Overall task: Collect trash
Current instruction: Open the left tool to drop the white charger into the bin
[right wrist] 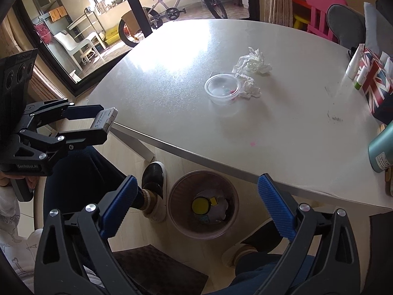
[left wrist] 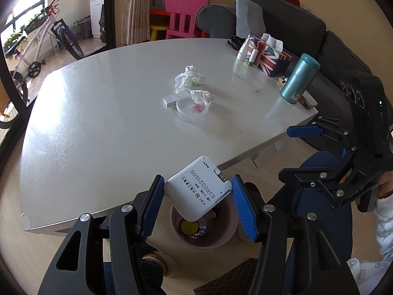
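My left gripper [left wrist: 197, 194] is shut on a flat white ICBC device [left wrist: 196, 188] and holds it off the table's front edge, over the pink waste bin [left wrist: 222, 239] on the floor. The same gripper [right wrist: 100, 121] with the device [right wrist: 105, 119] shows at the left of the right wrist view. My right gripper [right wrist: 196, 202] is open and empty above the bin [right wrist: 181, 223], which holds a yellow lid and scraps. Crumpled tissues [left wrist: 188, 77] [right wrist: 254, 61], a clear plastic tub [left wrist: 192, 107] [right wrist: 222, 88] and a small white box [left wrist: 172, 99] lie mid-table.
A white table [left wrist: 98, 123] [right wrist: 282, 135] carries a Union Jack tissue box [left wrist: 270, 57], tubes [left wrist: 242, 50] and a teal flask [left wrist: 298, 78] at the right. My shoes [right wrist: 153, 184] stand beside the bin. A sofa, pink chair [left wrist: 183, 17] and bicycle stand beyond.
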Demonstrator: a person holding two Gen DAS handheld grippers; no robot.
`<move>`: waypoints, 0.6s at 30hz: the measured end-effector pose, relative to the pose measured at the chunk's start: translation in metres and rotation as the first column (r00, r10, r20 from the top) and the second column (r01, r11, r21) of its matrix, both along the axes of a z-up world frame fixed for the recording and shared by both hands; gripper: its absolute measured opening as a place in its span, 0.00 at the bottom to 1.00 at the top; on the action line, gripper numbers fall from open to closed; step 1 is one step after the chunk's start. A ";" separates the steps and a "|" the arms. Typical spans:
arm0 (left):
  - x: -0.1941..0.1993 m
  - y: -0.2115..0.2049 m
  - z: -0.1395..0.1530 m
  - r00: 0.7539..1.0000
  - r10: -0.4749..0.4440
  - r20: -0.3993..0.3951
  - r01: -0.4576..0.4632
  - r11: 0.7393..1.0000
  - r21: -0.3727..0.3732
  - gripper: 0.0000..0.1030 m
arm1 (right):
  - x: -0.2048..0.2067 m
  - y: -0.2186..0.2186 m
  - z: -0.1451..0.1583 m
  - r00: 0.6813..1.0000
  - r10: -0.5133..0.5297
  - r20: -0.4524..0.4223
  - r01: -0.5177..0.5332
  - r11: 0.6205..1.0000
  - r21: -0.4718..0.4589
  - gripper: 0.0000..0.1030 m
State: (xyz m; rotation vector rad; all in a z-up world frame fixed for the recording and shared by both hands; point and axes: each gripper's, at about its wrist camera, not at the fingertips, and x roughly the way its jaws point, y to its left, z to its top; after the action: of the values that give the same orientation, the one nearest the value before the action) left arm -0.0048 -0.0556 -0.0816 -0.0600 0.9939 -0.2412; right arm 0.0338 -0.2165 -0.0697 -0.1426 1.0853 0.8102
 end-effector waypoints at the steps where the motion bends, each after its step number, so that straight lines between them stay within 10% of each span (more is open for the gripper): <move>1: 0.000 -0.002 -0.001 1.000 -0.006 -0.003 0.006 1.000 -0.001 0.54 | 0.001 -0.001 0.002 1.000 -0.006 0.005 0.006 1.000 0.001 0.94; 18: 0.000 -0.034 -0.034 0.993 -0.082 -0.080 0.082 0.997 -0.006 0.54 | 0.018 -0.035 0.027 0.992 -0.105 0.063 0.103 0.994 0.034 0.94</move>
State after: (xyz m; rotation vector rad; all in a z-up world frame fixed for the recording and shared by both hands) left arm -0.0048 -0.0894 -0.1159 -0.0317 1.0767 -0.3175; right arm 0.0520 -0.2517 -0.0429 -0.0848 1.0100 0.7239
